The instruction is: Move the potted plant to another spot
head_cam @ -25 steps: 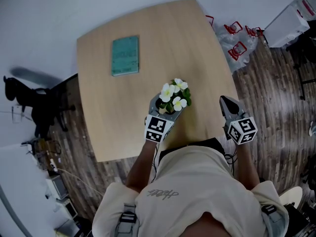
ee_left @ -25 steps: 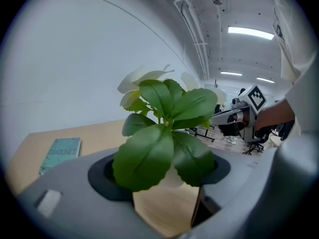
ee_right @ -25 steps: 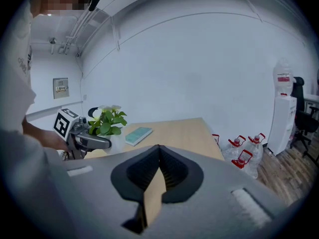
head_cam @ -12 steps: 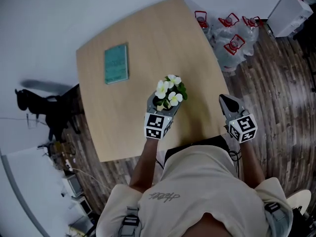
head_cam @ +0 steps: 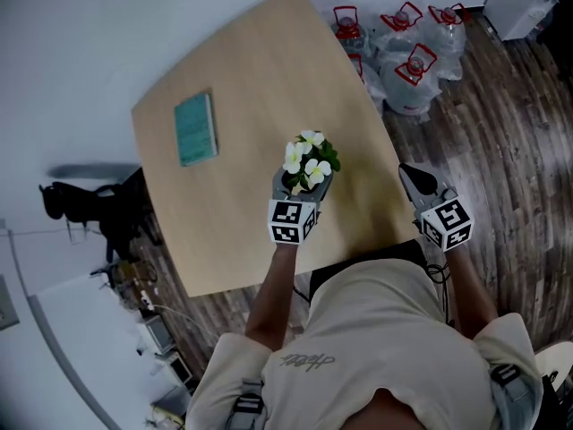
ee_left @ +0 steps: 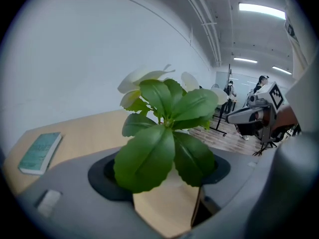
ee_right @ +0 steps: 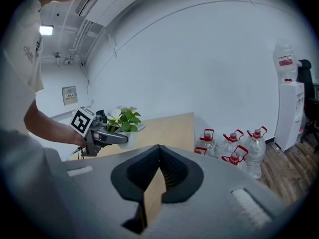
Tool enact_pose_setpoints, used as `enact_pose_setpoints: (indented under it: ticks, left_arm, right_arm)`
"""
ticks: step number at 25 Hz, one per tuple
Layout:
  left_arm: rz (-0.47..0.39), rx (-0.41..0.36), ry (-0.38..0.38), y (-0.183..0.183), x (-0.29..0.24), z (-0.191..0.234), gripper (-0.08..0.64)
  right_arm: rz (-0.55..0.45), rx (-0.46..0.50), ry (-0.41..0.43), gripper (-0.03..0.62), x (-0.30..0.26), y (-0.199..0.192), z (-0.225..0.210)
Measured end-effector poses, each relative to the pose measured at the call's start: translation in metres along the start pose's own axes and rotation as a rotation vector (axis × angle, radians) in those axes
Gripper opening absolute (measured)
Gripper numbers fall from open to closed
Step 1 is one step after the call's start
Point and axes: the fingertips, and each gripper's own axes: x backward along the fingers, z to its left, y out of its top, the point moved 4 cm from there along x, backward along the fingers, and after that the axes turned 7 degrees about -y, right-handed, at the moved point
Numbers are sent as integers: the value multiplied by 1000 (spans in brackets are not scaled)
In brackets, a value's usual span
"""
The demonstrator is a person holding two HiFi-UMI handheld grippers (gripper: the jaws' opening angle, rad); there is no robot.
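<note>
The potted plant (head_cam: 309, 161), with white flowers and green leaves in a small white pot, is over the middle of the wooden table (head_cam: 251, 70). My left gripper (head_cam: 303, 183) is shut on its pot. In the left gripper view the leaves (ee_left: 164, 133) fill the space between the jaws and hide the pot. The right gripper view shows the plant (ee_right: 127, 119) held in the left gripper (ee_right: 117, 137) from the side. My right gripper (head_cam: 409, 172) hovers at the table's right edge, shut and empty, its tips meeting (ee_right: 158, 151).
A teal book (head_cam: 195, 129) lies on the table's far left part, also visible as the book (ee_left: 41, 152) in the left gripper view. Several water bottles (head_cam: 403, 52) stand on the wood floor past the table's right corner. A white water dispenser (ee_right: 288, 108) stands by the wall.
Both grippers have moved across the table with the person. The plant has travelled in the left gripper, a little farther from the book. The grip on the pot is unchanged.
</note>
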Motion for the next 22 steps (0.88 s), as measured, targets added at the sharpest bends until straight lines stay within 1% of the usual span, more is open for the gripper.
enact_pose_setpoints:
  ticks: [3, 9, 15, 22]
  left_arm:
    - [-3, 25, 3, -4, -21, 0, 370]
    - [22, 31, -8, -12, -63, -3, 370]
    - [50, 23, -16, -25, -98, -5, 370]
    - [66, 16, -30, -39, -122, -4, 370]
  right_arm:
    - [26, 3, 4, 3, 1, -9, -10]
    - [87, -5, 24, 3, 0, -24, -21]
    - [90, 9, 44, 3, -10, -21, -26]
    - [113, 10, 31, 3, -11, -23, -33]
